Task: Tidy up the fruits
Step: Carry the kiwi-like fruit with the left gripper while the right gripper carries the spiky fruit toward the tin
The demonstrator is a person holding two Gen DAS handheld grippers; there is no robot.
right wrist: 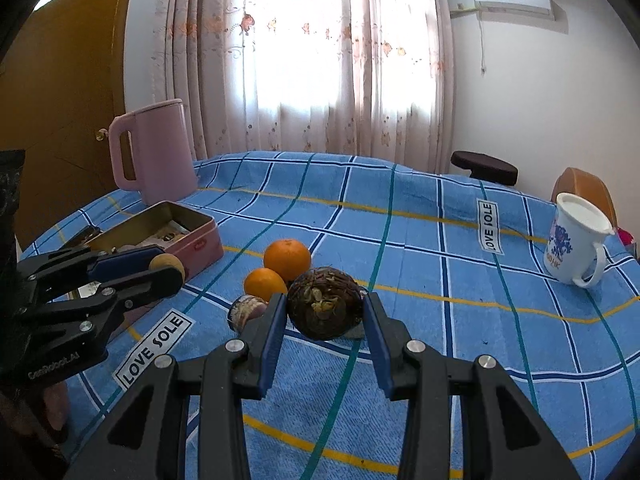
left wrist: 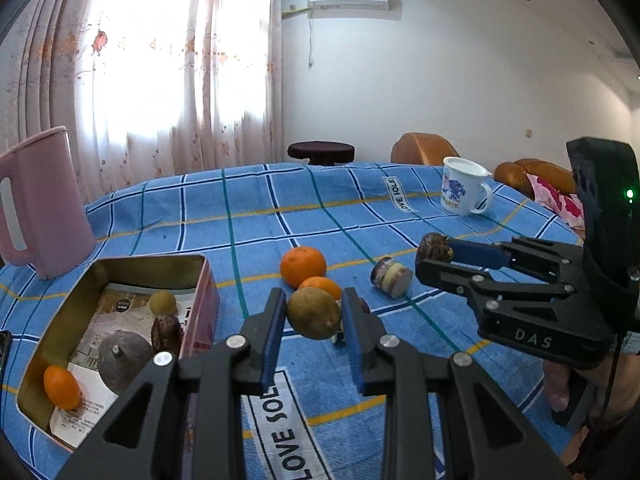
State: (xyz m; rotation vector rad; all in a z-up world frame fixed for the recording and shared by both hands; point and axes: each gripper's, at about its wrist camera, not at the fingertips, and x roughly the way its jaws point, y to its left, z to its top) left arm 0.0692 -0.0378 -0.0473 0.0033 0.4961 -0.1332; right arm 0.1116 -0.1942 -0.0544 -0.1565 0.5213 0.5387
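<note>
My left gripper (left wrist: 314, 312) is shut on a brownish-green round fruit (left wrist: 313, 318), held above the blue checked cloth. My right gripper (right wrist: 325, 312) is shut on a dark brown rough ball-shaped fruit (right wrist: 324, 307); in the left wrist view that same fruit (left wrist: 434, 247) shows at the tips of the right gripper (left wrist: 436, 254). Two oranges (left wrist: 303, 266) (left wrist: 320, 286) lie on the cloth just beyond my left fingers. A small cut piece (left wrist: 391, 278) lies to their right. The open pink tin (left wrist: 120, 264) at left holds a small orange (left wrist: 61, 386), a yellowish fruit (left wrist: 163, 302) and dark fruits.
A pink kettle (left wrist: 36, 204) stands behind the tin at the far left. A white mug with a blue print (left wrist: 464, 192) stands at the back right of the round table (left wrist: 248, 200). A dark stool (left wrist: 320, 152) and orange chairs sit beyond the table's far edge.
</note>
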